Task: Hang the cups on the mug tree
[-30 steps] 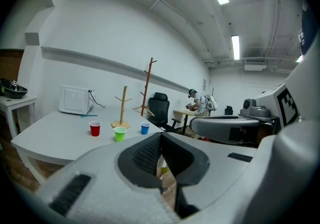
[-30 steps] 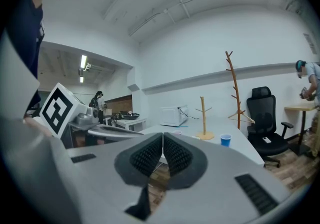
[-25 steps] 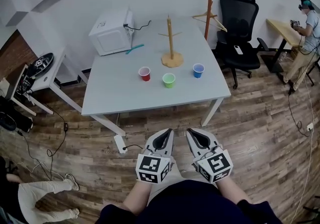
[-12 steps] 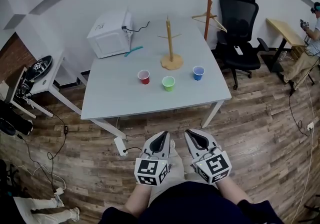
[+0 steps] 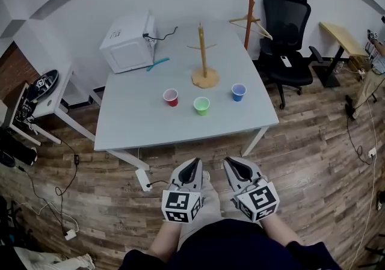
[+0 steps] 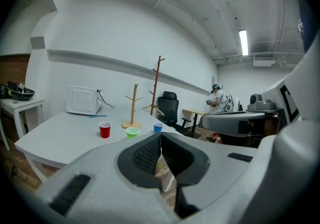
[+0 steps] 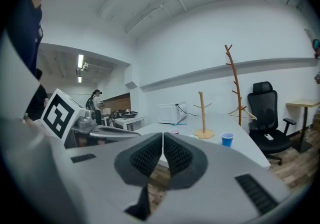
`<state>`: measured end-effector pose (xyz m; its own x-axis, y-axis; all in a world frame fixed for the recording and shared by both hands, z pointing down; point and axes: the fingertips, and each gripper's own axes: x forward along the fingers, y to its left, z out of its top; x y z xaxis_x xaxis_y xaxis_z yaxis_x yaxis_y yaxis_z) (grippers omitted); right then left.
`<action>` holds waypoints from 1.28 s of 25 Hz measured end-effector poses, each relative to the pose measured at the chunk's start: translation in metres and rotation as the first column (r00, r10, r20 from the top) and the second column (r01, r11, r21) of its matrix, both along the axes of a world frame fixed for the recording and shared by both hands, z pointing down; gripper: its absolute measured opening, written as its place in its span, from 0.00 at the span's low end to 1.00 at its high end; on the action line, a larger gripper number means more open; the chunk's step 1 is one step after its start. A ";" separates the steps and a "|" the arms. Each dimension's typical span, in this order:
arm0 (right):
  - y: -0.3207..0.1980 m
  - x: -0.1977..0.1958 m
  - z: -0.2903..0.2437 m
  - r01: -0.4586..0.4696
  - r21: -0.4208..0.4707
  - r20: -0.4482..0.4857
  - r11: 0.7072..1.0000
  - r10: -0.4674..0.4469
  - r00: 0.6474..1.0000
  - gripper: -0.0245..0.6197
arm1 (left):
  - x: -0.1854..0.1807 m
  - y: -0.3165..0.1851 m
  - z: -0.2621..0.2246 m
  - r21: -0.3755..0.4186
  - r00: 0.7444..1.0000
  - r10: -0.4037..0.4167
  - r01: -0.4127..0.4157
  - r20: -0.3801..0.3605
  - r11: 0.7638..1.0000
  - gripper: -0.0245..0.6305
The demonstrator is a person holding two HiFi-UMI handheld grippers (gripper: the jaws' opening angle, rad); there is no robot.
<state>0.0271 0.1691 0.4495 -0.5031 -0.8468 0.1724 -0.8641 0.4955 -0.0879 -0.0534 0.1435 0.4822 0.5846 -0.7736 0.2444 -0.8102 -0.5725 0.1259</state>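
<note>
1. The left gripper [image 5: 193, 162] and the right gripper [image 5: 232, 163] were both fully closed and held nothing, short of the table [image 5: 135, 127].
2. The red cup [image 5: 171, 97], green cup [image 5: 201, 105] and blue cup [image 5: 239, 91] stood on the table, apparently upright, near the mug tree [image 5: 203, 52].

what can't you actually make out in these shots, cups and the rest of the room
- Handles on the red cup, green cup and blue cup: too small in every view to tell.
- Green cup, right gripper view: mostly hidden behind the right gripper.
- Coat stand, head view: top cut off by the upper edge.
- Person, head view: largely cut off by the right edge.
</note>
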 end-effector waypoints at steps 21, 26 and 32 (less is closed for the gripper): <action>-0.083 -0.003 0.006 0.015 -0.039 0.025 0.999 -0.014 1.000 0.08 | -0.019 -0.079 0.014 -0.037 0.999 -0.051 0.051 0.001 0.998 0.07; -0.105 -0.008 0.005 0.024 -0.039 0.025 0.999 -0.023 0.999 0.08 | -0.027 -0.099 0.019 -0.041 0.998 -0.054 0.055 0.015 0.998 0.07; -0.128 -0.012 0.003 0.023 -0.042 0.028 0.999 -0.022 0.999 0.08 | -0.035 -0.123 0.026 -0.057 0.998 -0.064 0.065 0.020 0.996 0.07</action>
<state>0.0149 0.0407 0.4528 -0.5271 -0.8276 0.1932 -0.8497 0.5101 -0.1330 -0.0879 0.0203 0.5081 0.5290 -0.7939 0.2998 -0.8477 -0.5111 0.1424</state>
